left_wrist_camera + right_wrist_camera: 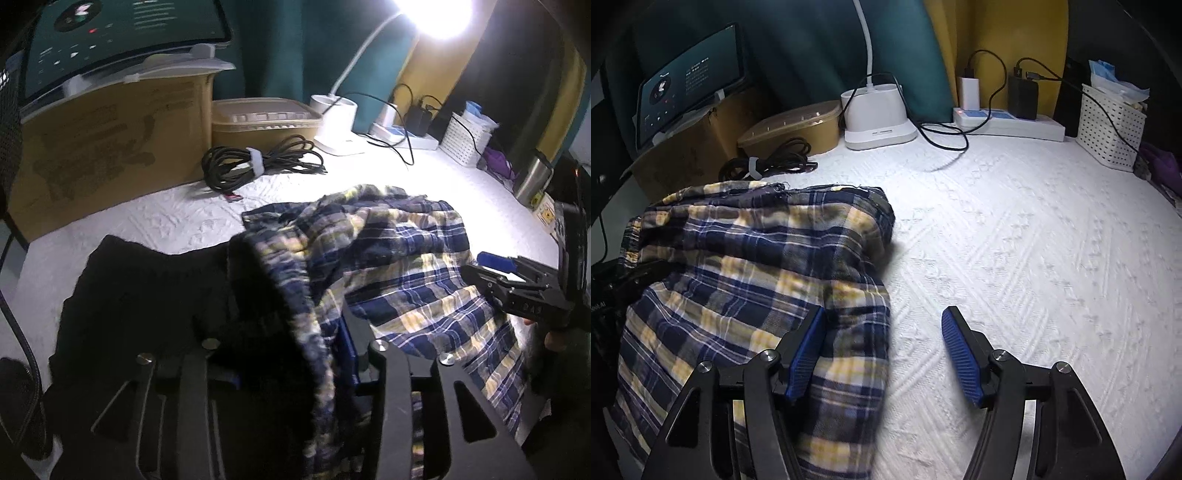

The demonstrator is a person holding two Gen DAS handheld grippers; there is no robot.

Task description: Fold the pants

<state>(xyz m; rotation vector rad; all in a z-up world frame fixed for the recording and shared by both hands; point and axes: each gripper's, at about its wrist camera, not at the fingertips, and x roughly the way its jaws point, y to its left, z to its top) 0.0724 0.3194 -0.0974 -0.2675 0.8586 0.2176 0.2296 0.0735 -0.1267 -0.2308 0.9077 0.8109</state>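
Right wrist view: my right claw (884, 350) stands spread, its edge of the plaid pants (746, 266) free. My left claw (291, 354) pinches a bunched fold of them. Pants lie half-folded on the white desk (1034, 258), long axis running away toward the cardboard box (110, 147). Soft, light, floppy; best gripped at hems or waistband.

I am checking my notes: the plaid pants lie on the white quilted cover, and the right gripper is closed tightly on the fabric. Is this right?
Not quite. The right gripper is open: the right wrist view shows its blue pads spread apart, not pinching the plaid pants. They do lie on the white quilted cover.
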